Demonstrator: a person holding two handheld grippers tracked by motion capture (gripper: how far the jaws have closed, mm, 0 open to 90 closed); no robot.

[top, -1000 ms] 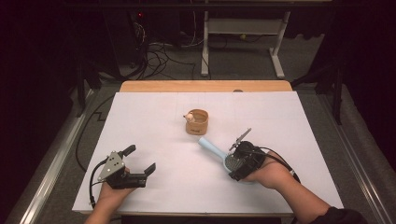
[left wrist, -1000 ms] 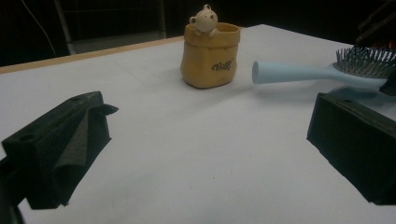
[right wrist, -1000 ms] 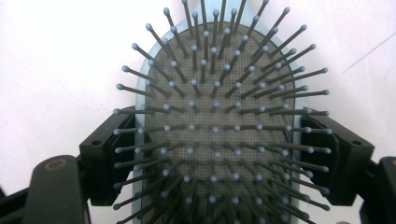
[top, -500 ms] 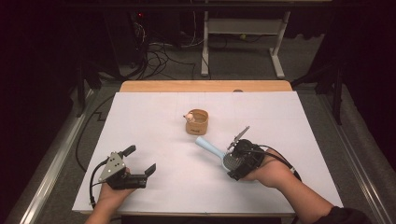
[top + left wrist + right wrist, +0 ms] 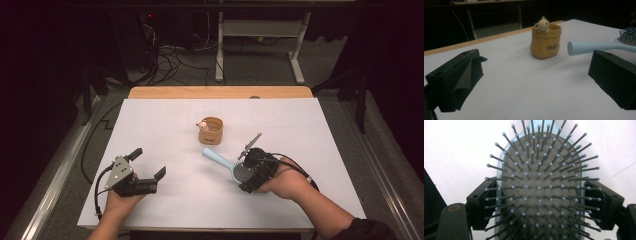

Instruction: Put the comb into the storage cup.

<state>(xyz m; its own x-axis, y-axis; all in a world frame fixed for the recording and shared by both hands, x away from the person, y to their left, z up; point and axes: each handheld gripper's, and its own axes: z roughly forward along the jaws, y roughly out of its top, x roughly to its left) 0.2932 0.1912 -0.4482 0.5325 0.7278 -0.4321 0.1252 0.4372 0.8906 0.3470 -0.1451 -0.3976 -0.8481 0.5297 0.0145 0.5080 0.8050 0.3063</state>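
My right gripper (image 5: 246,175) is shut on the head of a light blue hairbrush (image 5: 220,160). The handle points away to the upper left, over the white sheet. In the right gripper view the jaws clamp both sides of the brush head (image 5: 539,185), and its bristles face the camera. A small tan pouch (image 5: 212,131) with a bear figure on its rim stands upright at the table's middle, just beyond the handle tip. My left gripper (image 5: 148,163) rests open and empty at the front left. The pouch (image 5: 546,42) and brush handle (image 5: 594,47) lie ahead of it.
A white sheet (image 5: 165,125) covers the table, and a strip of wooden tabletop (image 5: 220,92) shows along the far edge. On the dark floor behind are cables (image 5: 170,55) and a white desk frame (image 5: 260,30).
My right gripper has edged slightly left with the brush. The left gripper and the pouch have stayed put.
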